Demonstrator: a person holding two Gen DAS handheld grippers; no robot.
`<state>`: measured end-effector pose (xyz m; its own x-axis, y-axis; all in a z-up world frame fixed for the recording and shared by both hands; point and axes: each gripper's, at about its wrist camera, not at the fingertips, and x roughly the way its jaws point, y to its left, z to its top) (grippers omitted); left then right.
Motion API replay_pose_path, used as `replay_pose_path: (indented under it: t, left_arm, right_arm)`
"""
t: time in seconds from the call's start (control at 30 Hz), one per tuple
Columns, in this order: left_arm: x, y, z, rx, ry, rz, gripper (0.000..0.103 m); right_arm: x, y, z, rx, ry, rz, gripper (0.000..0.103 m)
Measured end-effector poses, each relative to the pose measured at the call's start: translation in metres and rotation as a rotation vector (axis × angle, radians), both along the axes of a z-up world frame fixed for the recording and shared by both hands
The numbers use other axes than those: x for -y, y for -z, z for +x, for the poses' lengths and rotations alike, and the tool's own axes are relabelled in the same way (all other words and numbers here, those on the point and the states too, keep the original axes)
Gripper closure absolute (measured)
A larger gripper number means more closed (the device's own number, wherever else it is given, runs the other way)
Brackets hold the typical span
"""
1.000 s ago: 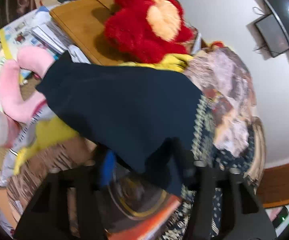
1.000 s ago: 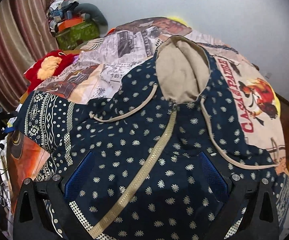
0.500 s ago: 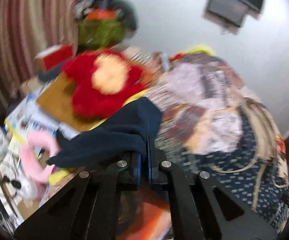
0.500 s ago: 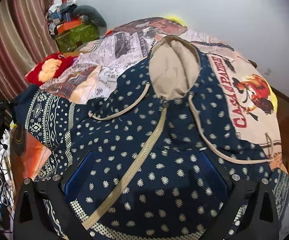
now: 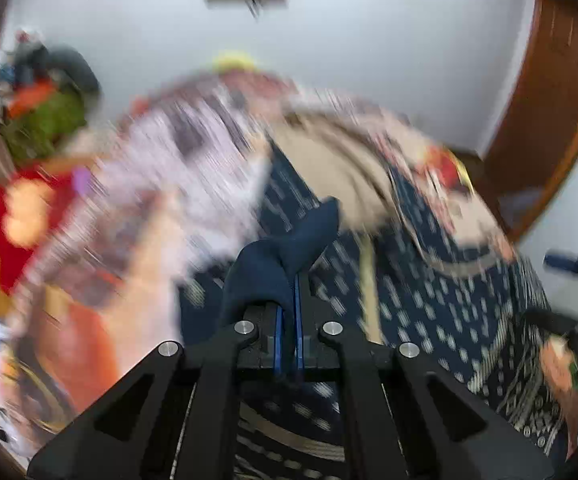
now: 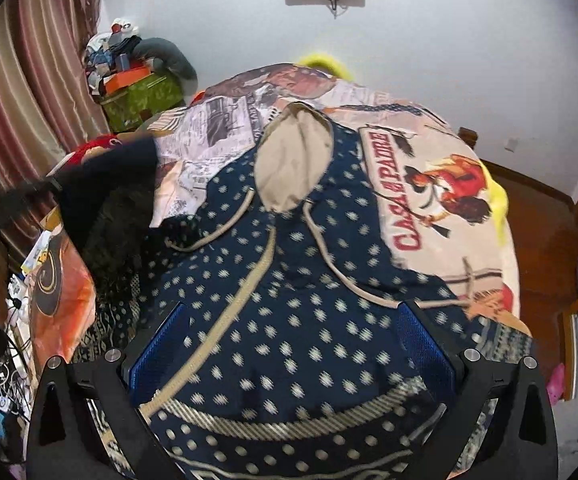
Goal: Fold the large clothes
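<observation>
1. Bed [image 6: 429,208] with a printed poster-style cover takes up most of both views, wall right behind it.
2. Navy hooded zip jacket with pale dots and beige hood lining [image 6: 289,280] lies spread face-up on that bed, hood toward the wall, zipper running down the middle.
3. Jacket's dark navy sleeve [image 5: 285,256] is lifted off the bed and pulled in over the jacket body; the left view is pretty blurry.
4. Left gripper [image 5: 287,332]: fingers together, clamped on that sleeve fabric.
5. Right gripper [image 6: 293,348]: blue-padded fingers wide apart over the jacket's lower front, nothing pinched between them.
</observation>
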<state>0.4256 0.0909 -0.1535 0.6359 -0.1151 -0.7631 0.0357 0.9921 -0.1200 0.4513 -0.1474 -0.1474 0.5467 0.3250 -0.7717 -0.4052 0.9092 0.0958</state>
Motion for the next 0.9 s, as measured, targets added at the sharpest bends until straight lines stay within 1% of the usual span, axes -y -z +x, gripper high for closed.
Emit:
replay_pose_path:
  t: [0.03,0.13,0.17,0.23,0.27,0.3,0.37,0.4,0.47,0.53,0.57,0.67,0.7,0.77,0.8,0.83,0.9]
  left_arm:
    - [0.009,0.021,0.003,-0.063,0.023,-0.011,0.099]
    - [0.030,0.061,0.005,-0.170,0.057,0.012,0.099]
    - [0.034,0.071,0.001,-0.197,0.071,0.011,0.099]
    - [0.039,0.082,-0.004,-0.225,0.076,0.009,0.099]
    - [0.037,0.082,-0.007,-0.226,0.076,0.007,0.093]
    - [0.032,0.079,-0.011,-0.228,0.073,0.002,0.090]
    - [0.018,0.069,-0.017,-0.224,0.063,-0.018,0.074]
    - [0.012,0.064,-0.021,-0.214,0.057,-0.023,0.070]
    - [-0.008,0.047,-0.031,-0.169,0.025,-0.021,0.052]
    - [-0.029,0.032,-0.037,-0.124,-0.020,-0.001,0.048]
    - [-0.047,0.024,-0.044,-0.099,-0.058,0.016,0.047]
    - [-0.087,0.020,-0.055,-0.081,-0.145,0.069,0.045]
    - [-0.103,0.020,-0.060,-0.080,-0.176,0.086,0.045]
    - [-0.128,0.024,-0.069,-0.091,-0.221,0.104,0.045]
    - [-0.143,0.028,-0.074,-0.103,-0.244,0.104,0.045]
    - [-0.151,0.031,-0.079,-0.109,-0.255,0.101,0.045]
    - [-0.176,0.041,-0.090,-0.126,-0.285,0.080,0.045]
  right_arm:
    - [0.004,0.001,-0.001,-0.003,0.002,-0.003,0.000]
    - [0.013,0.006,-0.007,-0.018,0.008,-0.025,0.000]
    - [0.015,0.008,-0.008,-0.024,0.008,-0.032,0.000]
    - [0.017,0.012,-0.010,-0.034,0.005,-0.041,0.000]
    - [0.016,0.014,-0.010,-0.040,0.002,-0.047,0.000]
    - [0.016,0.015,-0.011,-0.042,0.000,-0.049,0.000]
    - [0.008,0.016,-0.011,-0.046,-0.015,-0.052,0.000]
    - [0.005,0.016,-0.010,-0.044,-0.020,-0.052,0.000]
    - [-0.009,0.012,-0.009,-0.033,-0.041,-0.046,0.000]
    - [-0.030,0.005,-0.007,-0.015,-0.072,-0.039,0.000]
    - [-0.038,0.003,-0.006,-0.009,-0.083,-0.036,0.000]
    - [-0.078,-0.004,-0.004,0.017,-0.146,-0.036,0.000]
    - [-0.089,-0.005,-0.004,0.023,-0.162,-0.041,0.000]
    - [-0.124,-0.003,-0.002,0.035,-0.214,-0.062,0.000]
    - [-0.135,0.000,-0.001,0.036,-0.230,-0.072,0.000]
    - [-0.155,0.006,0.000,0.031,-0.258,-0.089,0.000]
    - [-0.181,0.017,0.002,0.016,-0.294,-0.112,0.000]
